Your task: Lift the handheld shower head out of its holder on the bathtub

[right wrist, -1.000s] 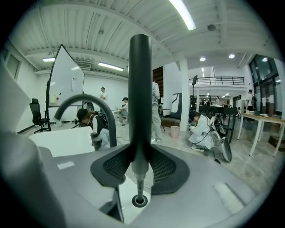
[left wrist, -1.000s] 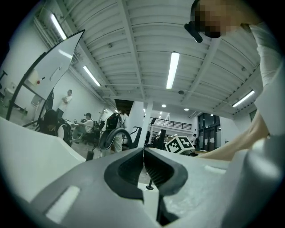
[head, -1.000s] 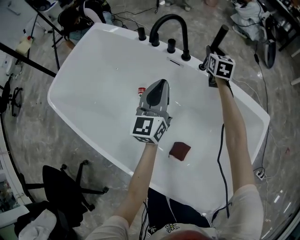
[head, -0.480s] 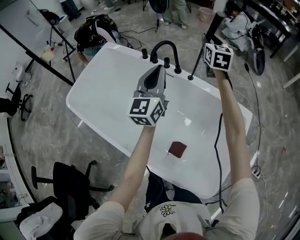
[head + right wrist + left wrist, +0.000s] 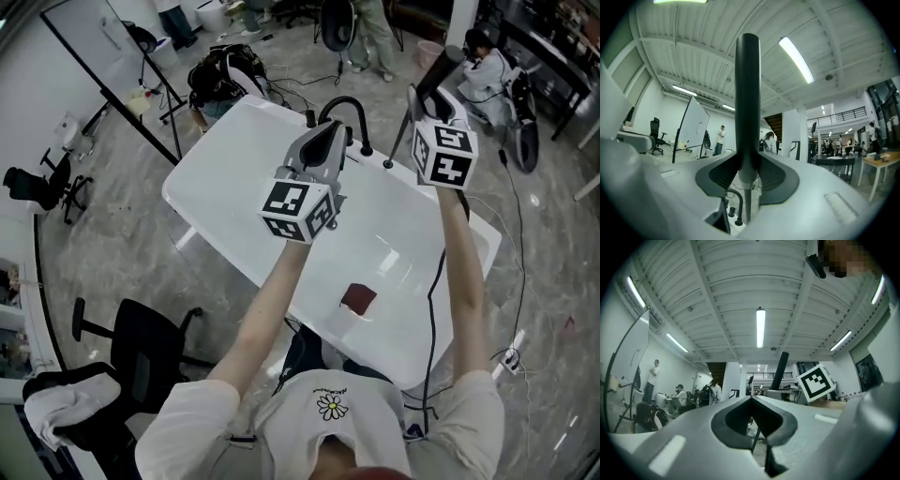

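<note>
Shower head (image 5: 747, 93) clamped upright in the right gripper (image 5: 747, 171), jaws shut tight on the lower part of the black shaft, pads pressed against both sides. Out of its holder (image 5: 387, 165), up in the air above the far rim of the tub (image 5: 216, 202), touching nothing but the jaws. Ribbed metal hose (image 5: 745, 201) hanging from the lower end and, in the head view, slanting thinly down to that small black holder on the rim. Seen from the head, shower head poking up past the right gripper, tilted a little away from the person.

Just beside the holder, along the same rim, 1 black arched faucet (image 5: 343, 105) and a knob (image 5: 367, 148).

Left gripper (image 5: 752, 398) with jaws closed together, tips meeting, nothing held; only a diamond-shaped opening between the pads further back. Raised over the tub on the faucet side, apart from the right gripper, pointing away from the person. In its own view, shower head and right gripper off to the right.

Inside the tub, toward the person's side, 1 small dark red square (image 5: 359, 298) lying flat, well apart from both grippers.

On the floor left of the tub, 1 black chair (image 5: 141, 349). Further back on that side, 1 whiteboard (image 5: 94, 56) on a stand.
</note>
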Tool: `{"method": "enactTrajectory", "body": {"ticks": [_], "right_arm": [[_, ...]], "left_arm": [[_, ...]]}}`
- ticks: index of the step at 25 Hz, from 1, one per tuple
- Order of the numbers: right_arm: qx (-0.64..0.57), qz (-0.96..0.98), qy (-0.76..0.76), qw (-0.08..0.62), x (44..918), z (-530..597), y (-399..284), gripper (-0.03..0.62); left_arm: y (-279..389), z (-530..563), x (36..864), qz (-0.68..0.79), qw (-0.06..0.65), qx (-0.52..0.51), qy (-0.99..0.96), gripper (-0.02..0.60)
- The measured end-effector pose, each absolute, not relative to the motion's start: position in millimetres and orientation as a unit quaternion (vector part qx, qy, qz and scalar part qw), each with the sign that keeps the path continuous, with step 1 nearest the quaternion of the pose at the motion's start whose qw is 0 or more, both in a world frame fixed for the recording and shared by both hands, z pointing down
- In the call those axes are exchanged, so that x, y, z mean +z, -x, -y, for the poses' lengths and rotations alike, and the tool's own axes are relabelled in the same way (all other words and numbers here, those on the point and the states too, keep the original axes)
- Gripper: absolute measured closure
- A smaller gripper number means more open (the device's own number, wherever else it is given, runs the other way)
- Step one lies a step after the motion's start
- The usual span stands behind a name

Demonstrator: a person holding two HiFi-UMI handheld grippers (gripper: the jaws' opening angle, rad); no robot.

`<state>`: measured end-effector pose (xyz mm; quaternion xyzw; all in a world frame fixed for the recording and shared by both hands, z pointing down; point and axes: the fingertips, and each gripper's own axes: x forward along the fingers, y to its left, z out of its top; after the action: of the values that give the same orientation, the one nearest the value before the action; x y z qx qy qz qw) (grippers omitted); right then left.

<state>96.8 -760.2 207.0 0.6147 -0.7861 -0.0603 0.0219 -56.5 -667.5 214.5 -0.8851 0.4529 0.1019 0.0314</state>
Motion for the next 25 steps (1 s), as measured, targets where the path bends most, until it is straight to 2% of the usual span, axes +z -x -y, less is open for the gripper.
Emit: {"method": "enactTrajectory", "body": {"ticks": [8,14,18,21,25], "right_arm": [[-0.123,0.809,-0.575,-0.013,162.4,643.1,-38.5,0.442],[-0.091,0.812,-0.575,-0.032,177.1,587.5,-18.5,0.442],[-0.073,0.812,-0.578,-0.013,219.1,550.2,-27.1,0.442],[-0.061,0.799,-0.598,0.01,242.1,537.0,-39.6,0.442],[-0.037,0.785,-0.619,0.007,254.6,532.6,-52.1,0.442]], "left_arm": [[81.2,616.6,186.7,-0.483,0.042,0.121,0.866,0.581],[89.5,581.0,182.1,-0.498,0.071,0.108,0.857,0.58],[72.2,562.0,204.5,-0.468,0.04,0.108,0.876,0.581],[58.6,555.8,212.7,-0.451,0.035,0.103,0.886,0.58],[43.6,556.5,219.8,-0.43,0.032,0.096,0.897,0.581]]}}
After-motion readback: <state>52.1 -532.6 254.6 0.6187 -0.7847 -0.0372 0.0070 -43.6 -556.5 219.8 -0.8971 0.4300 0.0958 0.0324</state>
